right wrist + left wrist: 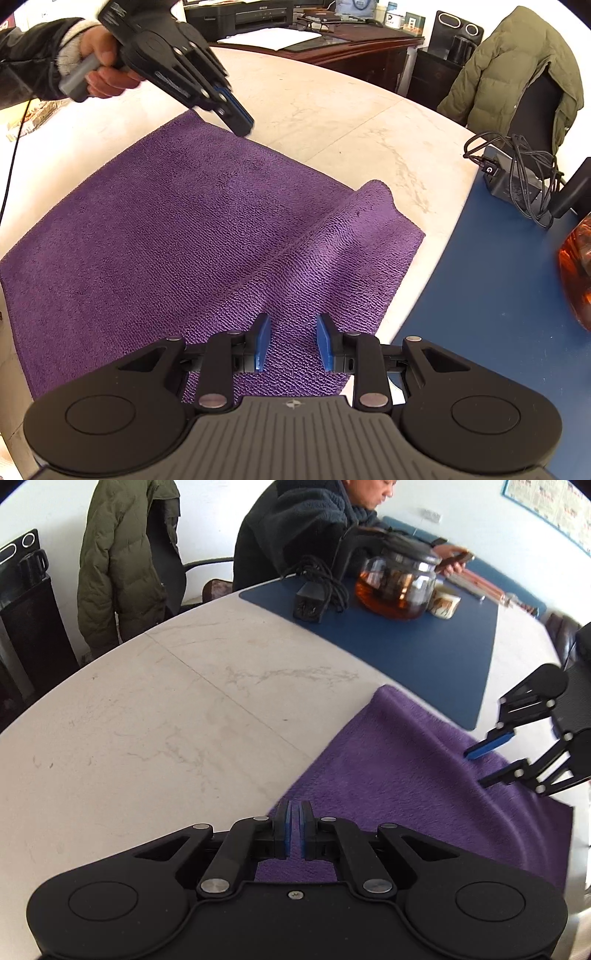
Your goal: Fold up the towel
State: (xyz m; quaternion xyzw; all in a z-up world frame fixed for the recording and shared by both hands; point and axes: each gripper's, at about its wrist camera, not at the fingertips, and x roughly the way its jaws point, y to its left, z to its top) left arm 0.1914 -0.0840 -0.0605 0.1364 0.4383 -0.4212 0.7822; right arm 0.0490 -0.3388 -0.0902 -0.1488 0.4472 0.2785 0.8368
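A purple towel (388, 775) (166, 221) lies spread on the pale round table (147, 720). One side of it is turned over into a flap (351, 240) with a raised crease. My left gripper (294, 805) (242, 127) is shut at the towel's far corner edge. A thin purple strip shows between its blue pads, and the cloth around them lies almost flat. A person's hand (99, 55) holds this gripper. My right gripper (292, 318) (474, 770) hangs open just over the flap, with nothing pinched between its pads.
A blue mat (424, 646) (480, 295) lies beside the towel. On it stand a glass teapot (399, 587), a cup (445, 603) and a power adapter with a coiled cable (314, 598) (517, 177). A person (295, 524) sits behind it. A green jacket (517, 66) hangs on a chair.
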